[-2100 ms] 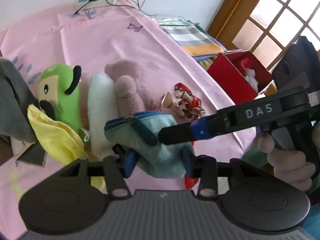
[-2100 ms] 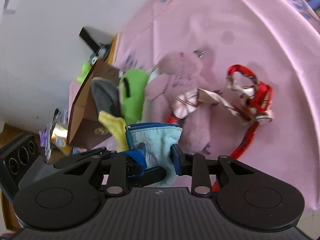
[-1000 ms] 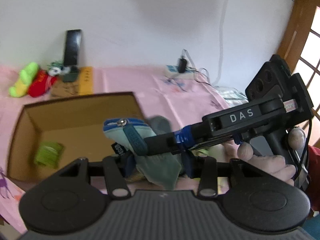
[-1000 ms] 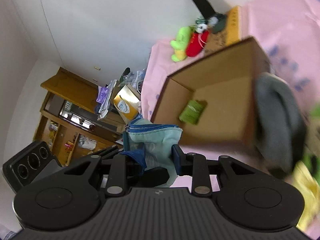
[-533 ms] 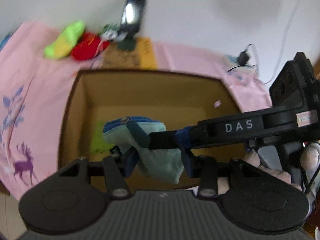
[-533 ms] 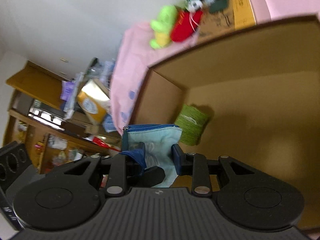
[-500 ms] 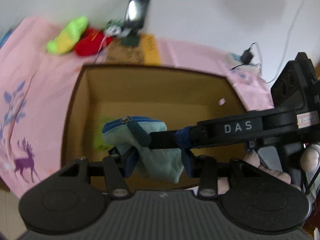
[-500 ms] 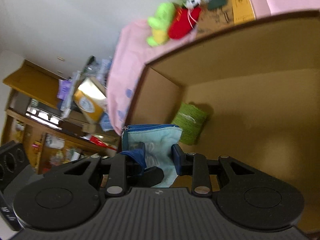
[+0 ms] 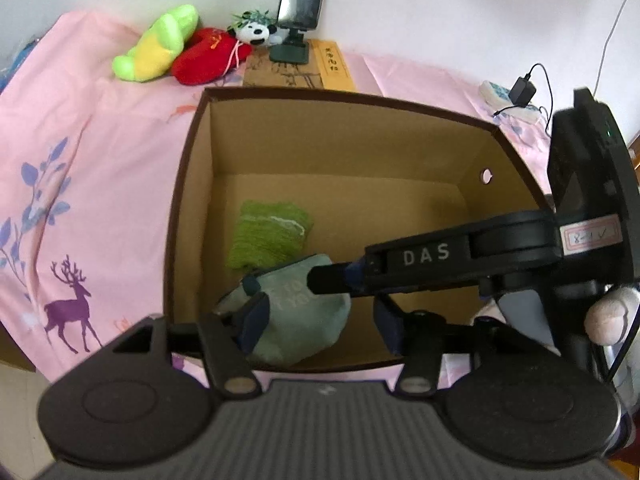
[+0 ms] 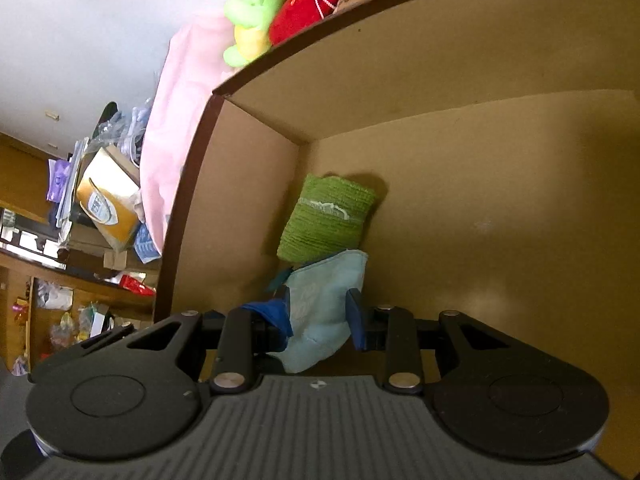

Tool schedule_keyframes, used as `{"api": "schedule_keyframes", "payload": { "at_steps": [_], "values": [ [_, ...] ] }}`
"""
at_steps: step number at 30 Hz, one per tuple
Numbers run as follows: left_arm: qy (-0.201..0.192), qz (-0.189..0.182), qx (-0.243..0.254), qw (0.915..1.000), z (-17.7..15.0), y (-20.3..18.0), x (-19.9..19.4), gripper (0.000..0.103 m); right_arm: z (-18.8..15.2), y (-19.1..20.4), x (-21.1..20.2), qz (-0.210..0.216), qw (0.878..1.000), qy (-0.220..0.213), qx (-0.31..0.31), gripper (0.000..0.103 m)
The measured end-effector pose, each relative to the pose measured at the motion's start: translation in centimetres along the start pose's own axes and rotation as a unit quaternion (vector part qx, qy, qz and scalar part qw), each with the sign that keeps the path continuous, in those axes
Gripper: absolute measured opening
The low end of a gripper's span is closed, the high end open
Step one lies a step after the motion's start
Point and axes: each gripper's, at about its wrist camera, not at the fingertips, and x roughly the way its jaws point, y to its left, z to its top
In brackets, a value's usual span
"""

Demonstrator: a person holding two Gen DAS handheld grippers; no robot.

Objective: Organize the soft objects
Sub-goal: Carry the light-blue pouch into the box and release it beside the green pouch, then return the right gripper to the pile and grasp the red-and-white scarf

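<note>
— Pouch (image 9: 298, 312), the pale teal one: where is it?

— Inside my cardboard box (image 9: 188, 184), at the near left corner, its far edge just beside the folded green knitted cloth (image 9: 270, 234). It sits between the fingers of both my tools.

— Are you gripping it?

— My left tool (image 9: 320, 322) is opening; its left pad is against the pouch, the right pad stands clear. My right tool (image 10: 320, 314) is opening too, with the pouch in its gap and its right pad just off the fabric. Whether the left pad there touches, I cannot tell.

— What does each camera give you alone?

— The left one shows my right tool from the side, reaching in with its tip on the pouch, my hand (image 9: 610, 314) behind it, the pink bed sheet (image 9: 60, 160), a charger (image 9: 522, 90), a phone stand (image 9: 294, 46), and the plush toys: green-yellow (image 9: 154, 50), red (image 9: 208, 62), panda (image 9: 254, 32). The right one shows cluttered wooden shelves (image 10: 36, 264) and a tissue box (image 10: 106, 200) beyond the bed.

— What is hard to see?

— The pouch's near end hides behind the tool bodies, and the box's near wall is mostly cut off.
</note>
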Motion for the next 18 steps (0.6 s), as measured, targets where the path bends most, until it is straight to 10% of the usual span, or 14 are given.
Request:
{"api": "schedule_keyframes", "payload": {
  "at_steps": [18],
  "values": [
    [-0.052,-0.044,0.059,0.9959,-0.4,-7.7,-4.7,0.055,-3.3,-2.5,-10.0,0.045,0.995,-0.088,-0.003,0.015]
  ]
}}
